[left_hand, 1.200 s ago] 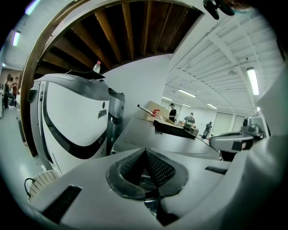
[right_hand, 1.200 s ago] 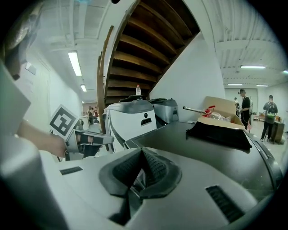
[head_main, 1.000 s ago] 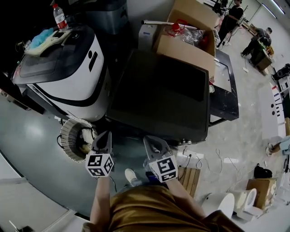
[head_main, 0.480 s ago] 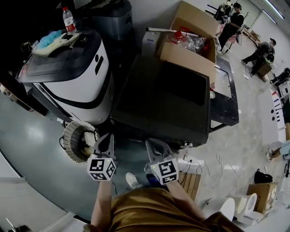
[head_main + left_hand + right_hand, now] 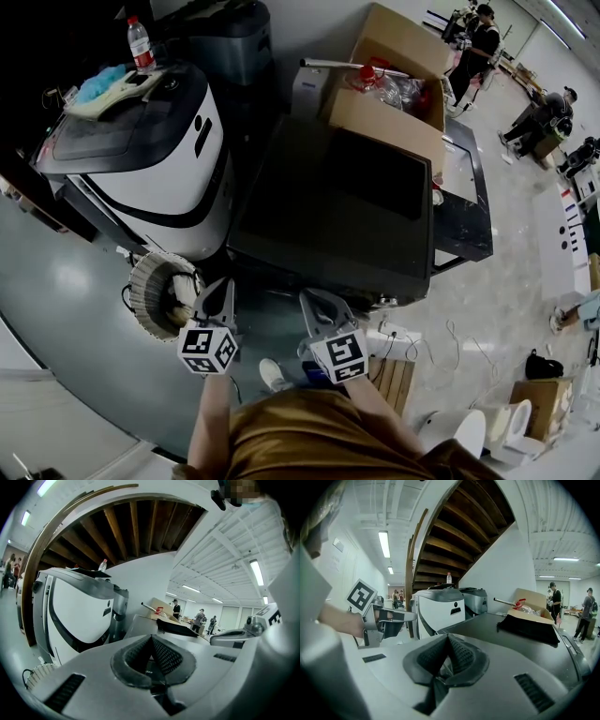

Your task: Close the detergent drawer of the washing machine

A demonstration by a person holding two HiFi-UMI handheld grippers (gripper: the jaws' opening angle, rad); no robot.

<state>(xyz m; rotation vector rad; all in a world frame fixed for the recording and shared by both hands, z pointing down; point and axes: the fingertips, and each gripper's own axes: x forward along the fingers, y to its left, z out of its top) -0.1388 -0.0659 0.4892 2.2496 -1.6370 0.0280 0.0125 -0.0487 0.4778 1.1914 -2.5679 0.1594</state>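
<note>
While the person is standing short of the appliances, the white washing machine (image 5: 141, 159) is sitting at the left, carrying a water bottle (image 5: 138, 42) and a blue cloth (image 5: 101, 80) on its lid, with a ribbed coil (image 5: 155, 292) lying at its foot. The detergent drawer is not showing plainly in any view; I am guessing it sits on that machine's front, but cannot tell where.

Just right of the coil, the left tongs (image 5: 218, 286) are hanging low with pads pressed together on nothing. The right tongs (image 5: 316, 300) beside them are likewise closed and empty, both well apart from the machine. Further right, a dark-topped unit (image 5: 337, 202) is bearing a cardboard box (image 5: 394, 89).

Such a drawer is probably light, stiff plastic riding on a slide, so closed tips pushing squarely on the middle of its face are looking wiser than pinching.

Only the head view is giving the layout from above. The gripper views are showing the machine's upright front and a wooden staircase (image 5: 459, 527) overhead, which the head view is missing.
</note>
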